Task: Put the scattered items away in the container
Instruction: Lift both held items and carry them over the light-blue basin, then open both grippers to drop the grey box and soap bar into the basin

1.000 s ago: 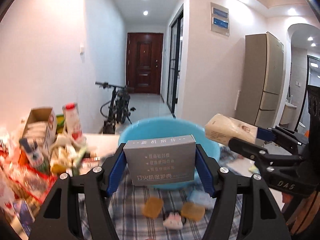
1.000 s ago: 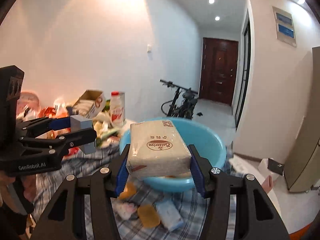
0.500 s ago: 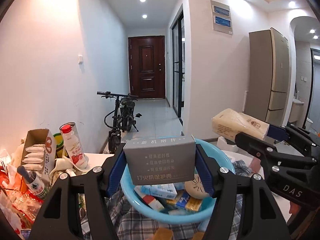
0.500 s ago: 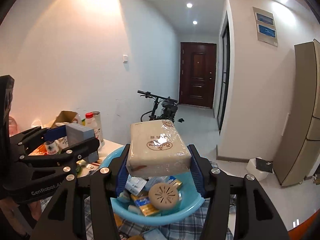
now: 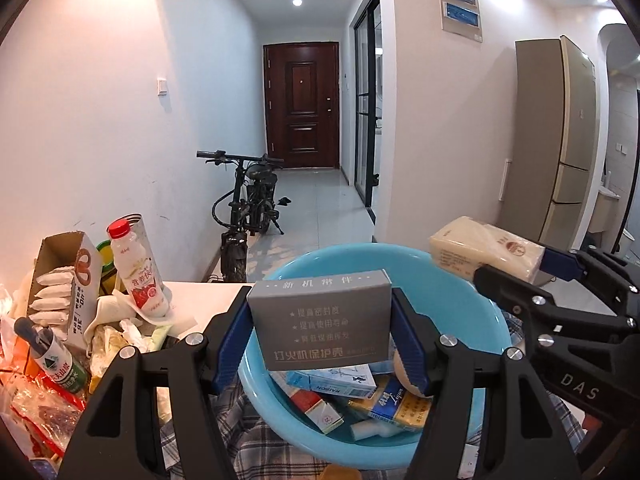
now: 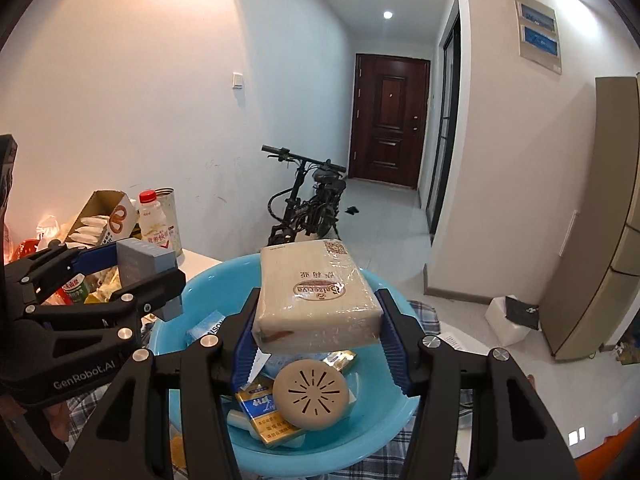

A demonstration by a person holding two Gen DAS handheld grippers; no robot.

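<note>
My left gripper [image 5: 322,332] is shut on a grey box [image 5: 322,320] with white print and holds it above the near side of the blue basin [image 5: 460,292]. To its right, my right gripper [image 6: 318,320] is shut on a beige wrapped tissue pack [image 6: 316,300], also over the basin [image 6: 396,404]. Inside the basin lie several small boxes and packets and a round tan disc [image 6: 312,392]. The right gripper with the tissue pack [image 5: 484,248] shows in the left wrist view; the left gripper with the grey box [image 6: 146,260] shows in the right wrist view.
The basin sits on a plaid cloth [image 5: 236,440]. Left of it the table holds clutter: a yoghurt drink bottle [image 5: 136,268], an open carton of sachets [image 5: 64,280], a green-labelled bottle [image 5: 56,360], crumpled wrappers. A bicycle [image 5: 250,204] stands beyond the table's far edge.
Both grippers, each still gripping its item, moved forward over the basin. The loose soaps on the cloth slid out of view and the basin's contents came into sight.
</note>
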